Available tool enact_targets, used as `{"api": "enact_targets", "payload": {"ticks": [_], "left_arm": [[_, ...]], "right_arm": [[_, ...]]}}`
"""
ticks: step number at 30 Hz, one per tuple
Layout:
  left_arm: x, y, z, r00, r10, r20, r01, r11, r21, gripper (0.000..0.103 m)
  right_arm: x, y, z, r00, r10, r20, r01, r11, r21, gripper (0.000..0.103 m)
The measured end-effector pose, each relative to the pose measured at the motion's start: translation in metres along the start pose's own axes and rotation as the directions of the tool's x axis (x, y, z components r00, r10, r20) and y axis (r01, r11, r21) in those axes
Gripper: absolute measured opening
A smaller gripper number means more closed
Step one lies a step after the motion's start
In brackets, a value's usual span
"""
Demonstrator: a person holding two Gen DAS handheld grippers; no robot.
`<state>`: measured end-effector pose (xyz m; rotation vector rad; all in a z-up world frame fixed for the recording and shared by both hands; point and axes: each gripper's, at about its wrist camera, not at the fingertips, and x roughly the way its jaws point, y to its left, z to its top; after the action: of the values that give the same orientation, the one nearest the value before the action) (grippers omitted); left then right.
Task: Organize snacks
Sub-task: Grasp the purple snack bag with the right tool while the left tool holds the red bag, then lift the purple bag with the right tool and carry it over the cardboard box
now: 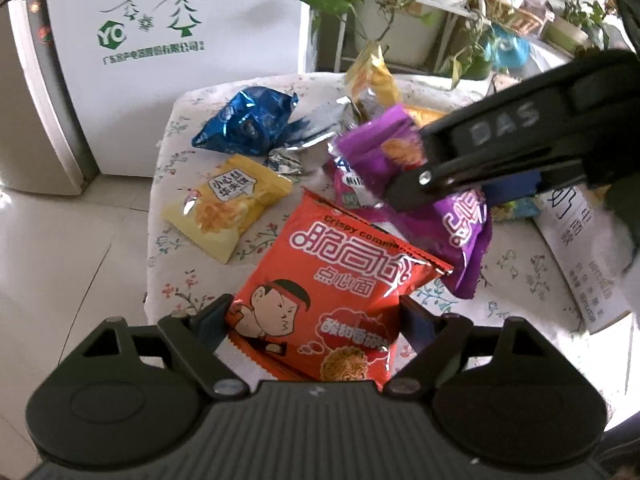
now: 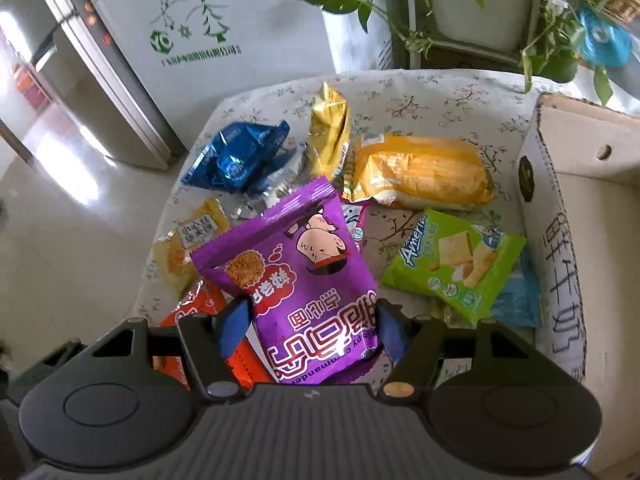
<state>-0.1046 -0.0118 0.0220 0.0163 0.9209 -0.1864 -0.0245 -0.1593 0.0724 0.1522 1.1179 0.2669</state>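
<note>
Nearest, the left gripper (image 1: 314,326) pinches the bottom edge of a red packet (image 1: 340,280), its top lying over the floral table (image 1: 176,264). The right gripper (image 2: 312,330) grips a purple packet (image 2: 296,276) by one end and holds it raised above the pile, likely so it can go into the cardboard box (image 2: 560,208) standing on the right. Beyond lie loose snacks waiting their turn: a yellow packet (image 1: 228,208), a green packet (image 2: 456,264), an orange cake bag (image 2: 420,176), a blue bag (image 2: 236,160) and a gold bag (image 2: 330,128).
</note>
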Motion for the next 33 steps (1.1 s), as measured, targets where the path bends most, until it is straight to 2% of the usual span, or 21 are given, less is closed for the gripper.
{"api": "enact_targets", "payload": {"ticks": [5, 11, 16, 18, 23, 27, 29, 33], "left_arm": [[-0.014, 0.001, -0.004, 1.0, 0.01, 0.028, -0.009, 0.999, -0.041, 0.085], [-0.019, 0.003, -0.009, 0.999, 0.026, 0.026, -0.023, 0.996, -0.084, 0.085], [-0.026, 0.001, -0.011, 0.999, 0.021, 0.037, -0.017, 0.995, -0.097, 0.085], [-0.028, 0.0, -0.012, 0.999, 0.017, 0.04, -0.013, 0.994, -0.105, 0.085], [-0.023, 0.0, -0.017, 0.999, 0.031, 0.017, -0.028, 0.992, -0.125, 0.085], [-0.023, 0.005, -0.017, 0.998, 0.053, 0.017, -0.05, 0.987, -0.156, 0.085], [-0.023, 0.007, -0.016, 0.998, 0.063, 0.026, -0.058, 0.985, -0.161, 0.085], [-0.024, 0.013, -0.018, 0.996, 0.083, 0.027, -0.077, 0.981, -0.176, 0.085]], "right_arm": [[-0.031, 0.001, -0.006, 0.998, 0.038, 0.058, -0.038, 0.999, -0.008, 0.073], [-0.043, -0.012, -0.01, 0.994, 0.073, 0.081, -0.079, 0.994, 0.07, 0.072], [-0.067, -0.027, -0.01, 0.983, 0.107, 0.149, -0.125, 0.985, 0.119, 0.058], [-0.071, -0.034, -0.011, 0.979, 0.12, 0.163, -0.142, 0.981, 0.133, 0.056], [-0.056, -0.046, -0.015, 0.989, 0.114, 0.089, -0.129, 0.972, 0.195, 0.057], [-0.047, -0.054, -0.017, 0.989, 0.13, 0.071, -0.144, 0.952, 0.27, 0.066], [-0.037, -0.051, -0.018, 0.989, 0.138, 0.053, -0.147, 0.952, 0.269, 0.071], [-0.013, -0.038, -0.017, 0.997, 0.083, -0.001, -0.081, 0.972, 0.219, 0.077]]}}
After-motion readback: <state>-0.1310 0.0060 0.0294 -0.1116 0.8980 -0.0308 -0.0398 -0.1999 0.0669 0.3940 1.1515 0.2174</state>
